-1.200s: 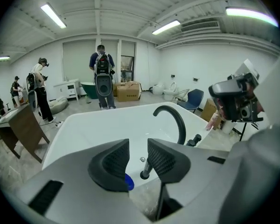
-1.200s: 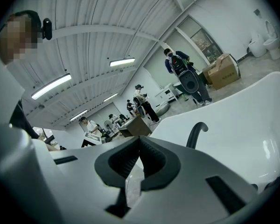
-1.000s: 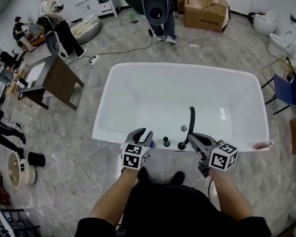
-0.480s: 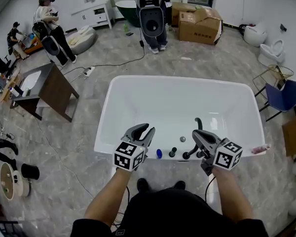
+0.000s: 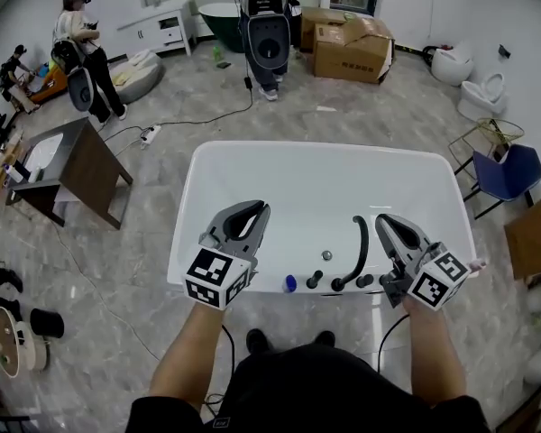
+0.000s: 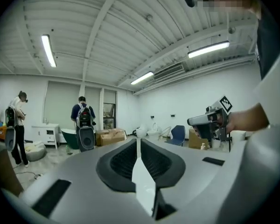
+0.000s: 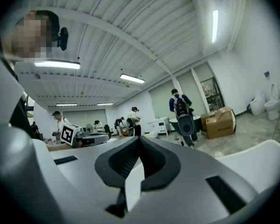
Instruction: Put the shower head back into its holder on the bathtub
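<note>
The bathtub is open inside; a curved black fitting and knobs crowd its near rim.

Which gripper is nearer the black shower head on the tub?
Right. The right gripper hovers beside the shower head; the left gripper, jaws just closing, empty, sits farther left.

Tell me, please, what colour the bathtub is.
White. The bathtub shows best in the head view.
</note>
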Demonstrator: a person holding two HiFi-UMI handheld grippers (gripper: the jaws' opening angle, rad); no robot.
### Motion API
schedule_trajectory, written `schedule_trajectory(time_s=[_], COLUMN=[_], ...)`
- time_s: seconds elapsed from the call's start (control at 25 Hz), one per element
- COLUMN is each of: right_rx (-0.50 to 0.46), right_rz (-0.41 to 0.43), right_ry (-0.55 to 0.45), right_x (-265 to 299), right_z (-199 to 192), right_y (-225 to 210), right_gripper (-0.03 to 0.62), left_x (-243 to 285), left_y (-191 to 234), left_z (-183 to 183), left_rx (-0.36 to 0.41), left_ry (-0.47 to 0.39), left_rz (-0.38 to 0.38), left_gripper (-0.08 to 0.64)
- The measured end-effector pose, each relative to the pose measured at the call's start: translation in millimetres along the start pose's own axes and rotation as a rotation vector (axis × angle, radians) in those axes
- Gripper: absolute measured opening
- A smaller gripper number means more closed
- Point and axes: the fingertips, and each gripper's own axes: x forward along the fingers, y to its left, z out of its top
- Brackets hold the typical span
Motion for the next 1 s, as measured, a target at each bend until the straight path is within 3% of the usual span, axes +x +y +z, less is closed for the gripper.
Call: schedule_trajectory(time_s=[0.08, 0.16, 0.28, 0.4, 1.0], right_rx=[-0.038, -0.067, -0.133, -0.181, -0.169], right_rz=[0.003, 0.037, 0.076, 0.087, 0.068], right_ry=[-0.060, -0.099, -0.097, -0.067, -0.044], right_x=[-5, -6, -2, 5, 11], right_z=[18, 29, 28, 17, 3], right_y=[6, 17, 32, 41, 27], right_gripper=[0.015, 0.015, 0.015, 0.015, 0.015], left_x=[0, -1, -1, -1, 0], left_y=[2, 7, 11, 5, 10], left_z=[15, 25, 32, 30, 3], left_rx=[0.028, 0.009, -0.061, -0.072, -0.084], left_ry=[-0.031, -0.053, -0.094, -0.100, -0.017], left_rz=[0.034, 0.062, 0.087, 0.077, 0.121], left_gripper=[0.036, 0.016, 0.015, 0.015, 0.015])
